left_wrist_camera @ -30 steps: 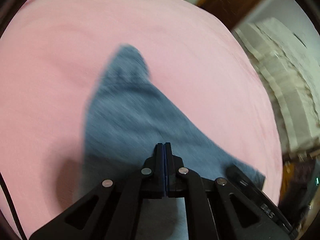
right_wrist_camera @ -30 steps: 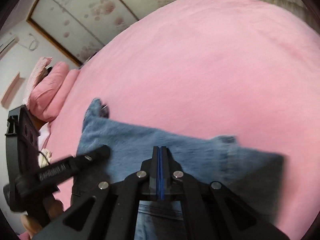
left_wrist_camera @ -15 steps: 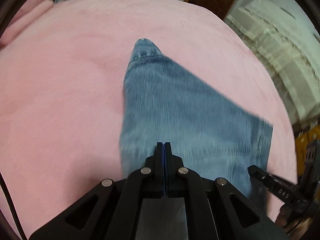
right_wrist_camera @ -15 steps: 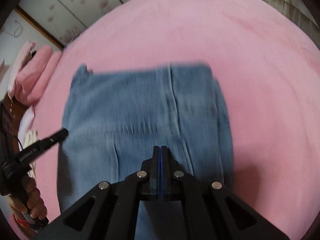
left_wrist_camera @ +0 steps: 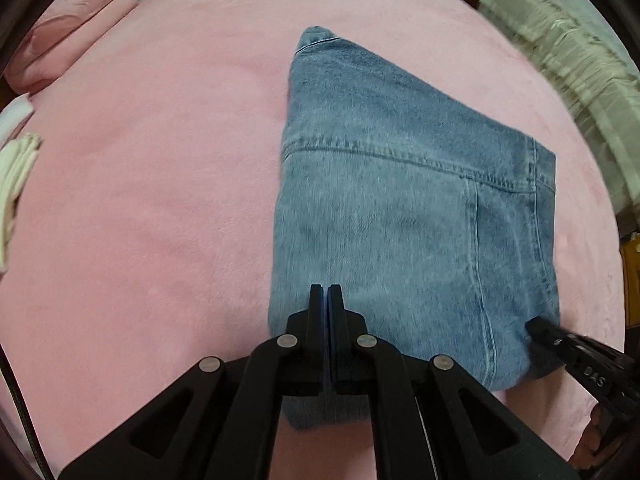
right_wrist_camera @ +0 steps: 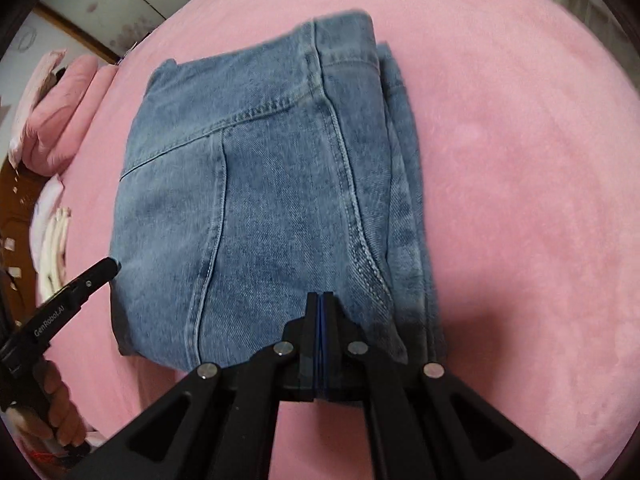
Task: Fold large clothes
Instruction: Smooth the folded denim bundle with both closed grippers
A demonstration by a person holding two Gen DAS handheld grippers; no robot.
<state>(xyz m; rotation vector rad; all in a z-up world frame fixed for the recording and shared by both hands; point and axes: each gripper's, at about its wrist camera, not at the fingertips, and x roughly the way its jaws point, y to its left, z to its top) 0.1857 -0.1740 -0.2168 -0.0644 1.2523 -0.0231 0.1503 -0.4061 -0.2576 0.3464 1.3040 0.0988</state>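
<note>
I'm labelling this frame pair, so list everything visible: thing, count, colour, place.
jeans: 1, blue denim, folded, lying on the bed
bed cover: 1, pink, under the jeans
pillows: pink, stacked at the bed's far left
white cloths: pile, left bed edge
lace drape: cream, beyond the bed's right side
left gripper: black, blue pads, fingers shut on the jeans' near left corner
right gripper: black, fingers shut on the jeans' near right edge

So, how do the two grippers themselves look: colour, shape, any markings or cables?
Both the left gripper and the right gripper are matte black, with triangular cut-outs, silver round rivets and blue pads between the fingers. Seen from the right wrist, the left one bears white "GenRobot.AI" lettering. A thin black cable runs along the left view's edge.
</note>
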